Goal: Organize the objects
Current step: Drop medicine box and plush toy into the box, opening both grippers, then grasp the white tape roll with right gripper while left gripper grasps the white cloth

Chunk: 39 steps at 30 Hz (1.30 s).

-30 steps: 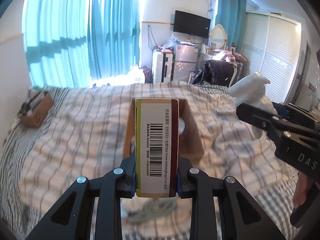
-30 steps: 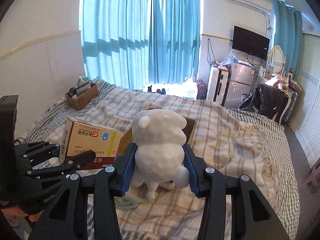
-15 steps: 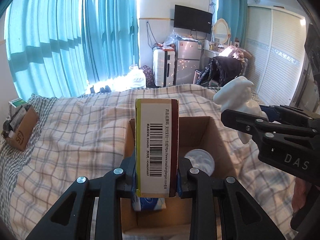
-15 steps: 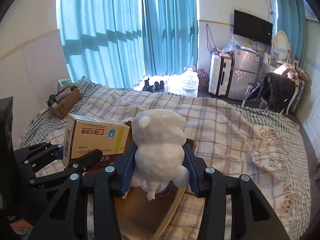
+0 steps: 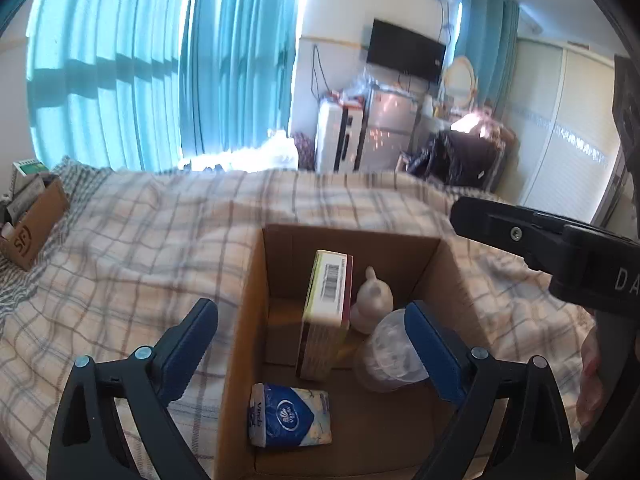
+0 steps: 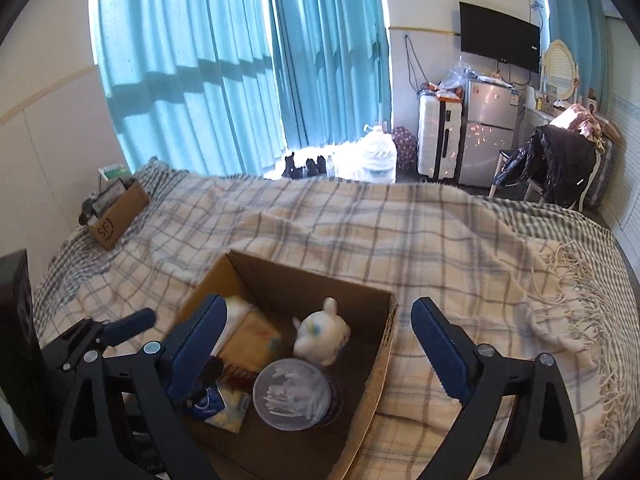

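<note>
An open cardboard box (image 5: 452,272) (image 6: 380,344) sits on the plaid bed. Inside it lie a barcoded medicine carton (image 5: 326,312) (image 6: 248,336), a white animal figurine (image 5: 372,300) (image 6: 322,334), a clear round lidded container (image 5: 390,354) (image 6: 292,394) and a blue tissue pack (image 5: 290,416) (image 6: 224,402). My left gripper (image 5: 312,336) is open and empty above the box. My right gripper (image 6: 320,340) is open and empty above the box too; its black body (image 5: 560,248) shows at the right of the left wrist view.
A smaller cardboard box (image 6: 118,216) (image 5: 34,224) with items stands at the bed's far left corner. The plaid blanket (image 6: 440,248) covers the bed, fringe at the right. Past the bed are teal curtains, a suitcase, a fridge (image 6: 484,132) and a chair with clothes.
Both grippers opened. The carton left my left gripper and the figurine left my right gripper; both now lie inside the cardboard box.
</note>
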Tool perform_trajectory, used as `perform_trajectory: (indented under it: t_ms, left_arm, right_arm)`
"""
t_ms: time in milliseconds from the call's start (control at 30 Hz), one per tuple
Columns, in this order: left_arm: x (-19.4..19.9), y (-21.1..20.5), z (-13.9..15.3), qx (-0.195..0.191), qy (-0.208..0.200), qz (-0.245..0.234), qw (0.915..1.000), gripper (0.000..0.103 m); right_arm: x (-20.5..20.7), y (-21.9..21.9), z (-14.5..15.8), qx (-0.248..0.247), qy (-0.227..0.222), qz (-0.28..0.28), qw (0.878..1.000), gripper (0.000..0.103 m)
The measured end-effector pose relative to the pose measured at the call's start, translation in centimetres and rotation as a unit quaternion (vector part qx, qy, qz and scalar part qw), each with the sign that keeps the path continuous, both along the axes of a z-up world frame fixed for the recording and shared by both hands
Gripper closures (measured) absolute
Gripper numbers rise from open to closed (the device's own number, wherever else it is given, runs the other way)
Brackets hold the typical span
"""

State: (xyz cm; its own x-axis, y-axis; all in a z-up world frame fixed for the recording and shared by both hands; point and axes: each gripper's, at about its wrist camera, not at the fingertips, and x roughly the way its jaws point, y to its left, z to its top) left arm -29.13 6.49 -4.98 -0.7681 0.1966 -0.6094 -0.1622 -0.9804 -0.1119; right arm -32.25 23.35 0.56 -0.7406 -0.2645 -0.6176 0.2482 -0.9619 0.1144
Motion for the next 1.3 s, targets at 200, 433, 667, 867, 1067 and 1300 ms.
perform_trajectory:
  t_ms: [200,433,667,867,1067,1300]
  left_arm:
    - [2.5,-0.5,4.2,-0.039,0.008,0.01,0.9991,0.002]
    - [8.0,-3.9,6.9,-0.068,0.035,0.035,0.9964,0.0]
    - [12.0,-7.8,1.4,-0.077,-0.004,0.069,0.9946,0.0]
    - [13.9,-9.1,-6.2,-0.065,-0.087,0.081,0.9907,0.0]
    - [13.2,-8.5,-8.8,-0.087,-0.131,0.081,0.9842,0.0]
    - [13.3,-8.7,-8.9,-0.053,-0.132,0.078,0.9867,0.0]
  right_arm:
    - [5.3,2.0,3.9,0.012,0.036,-0.016,0.999,0.009]
    - [12.3,3.4,4.2,-0.013,0.029,-0.017,0.999,0.009]
    - [16.6,3.3,-3.1,-0.011,-0.033,-0.014,0.999,0.009]
    - [16.3,1.8,-7.6,0.023,-0.069,-0.008,0.997,0.01]
    - [14.5,-0.9,-12.6,0.036,-0.136,0.014,0.99,0.04]
    - [12.3,-2.0,-16.0,0.014,-0.189,0.027,0.982,0.072]
